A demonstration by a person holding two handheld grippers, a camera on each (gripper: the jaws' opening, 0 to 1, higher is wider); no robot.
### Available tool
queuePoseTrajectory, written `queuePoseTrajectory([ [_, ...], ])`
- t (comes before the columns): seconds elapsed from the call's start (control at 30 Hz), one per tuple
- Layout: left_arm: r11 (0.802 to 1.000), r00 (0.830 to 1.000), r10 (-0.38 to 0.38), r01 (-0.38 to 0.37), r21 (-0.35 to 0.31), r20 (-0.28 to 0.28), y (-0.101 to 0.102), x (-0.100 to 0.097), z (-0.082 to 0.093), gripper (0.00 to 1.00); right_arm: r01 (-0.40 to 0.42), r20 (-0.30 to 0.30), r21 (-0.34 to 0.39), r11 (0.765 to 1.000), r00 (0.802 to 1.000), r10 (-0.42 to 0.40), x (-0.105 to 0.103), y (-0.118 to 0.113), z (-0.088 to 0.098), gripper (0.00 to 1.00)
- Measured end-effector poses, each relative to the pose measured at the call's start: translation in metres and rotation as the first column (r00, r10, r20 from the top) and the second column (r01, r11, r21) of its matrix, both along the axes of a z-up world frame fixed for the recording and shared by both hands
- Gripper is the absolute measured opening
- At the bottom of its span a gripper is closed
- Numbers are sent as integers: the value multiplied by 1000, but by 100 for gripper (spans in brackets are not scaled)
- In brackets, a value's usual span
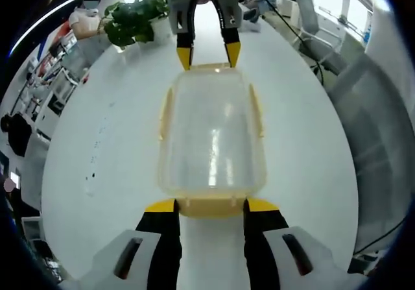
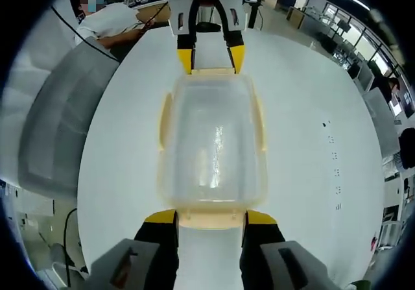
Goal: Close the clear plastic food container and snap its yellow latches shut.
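Note:
The clear plastic food container (image 1: pixel 211 141) lies on the white table (image 1: pixel 97 141) with its lid on and yellow latches along its edges. The long-side latches (image 1: pixel 166 115) stand slightly out from the walls. My left gripper (image 1: pixel 211 205) is open, its yellow-tipped jaws flanking the near end latch (image 1: pixel 211 207). The right gripper (image 1: pixel 208 56) faces it at the far end, tips either side of that end. In the right gripper view the same container (image 2: pixel 211 141) lies ahead, my right gripper (image 2: pixel 211 217) open around its near end latch (image 2: pixel 211 218), and the left gripper (image 2: pixel 211 58) stands opposite.
A potted plant (image 1: pixel 133 21) stands at the table's far edge. Office chairs (image 1: pixel 311 17) and a grey chair back (image 1: pixel 382 128) line one side. A seated person (image 2: pixel 113 24) is beyond the table, beside a grey chair (image 2: pixel 58 121).

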State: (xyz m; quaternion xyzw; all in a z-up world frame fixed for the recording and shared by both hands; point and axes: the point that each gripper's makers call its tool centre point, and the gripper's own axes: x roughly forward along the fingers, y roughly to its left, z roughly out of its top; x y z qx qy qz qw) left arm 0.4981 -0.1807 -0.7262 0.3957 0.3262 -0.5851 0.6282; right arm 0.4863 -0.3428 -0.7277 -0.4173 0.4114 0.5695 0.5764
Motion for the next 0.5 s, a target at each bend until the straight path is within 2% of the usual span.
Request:
queuePoseTrajectory([
  [0.5, 1000, 1000, -5, 6, 5, -10, -6, 0, -8, 35, 7, -14, -11, 1000, 1000, -7, -1, -6, -9, 34],
])
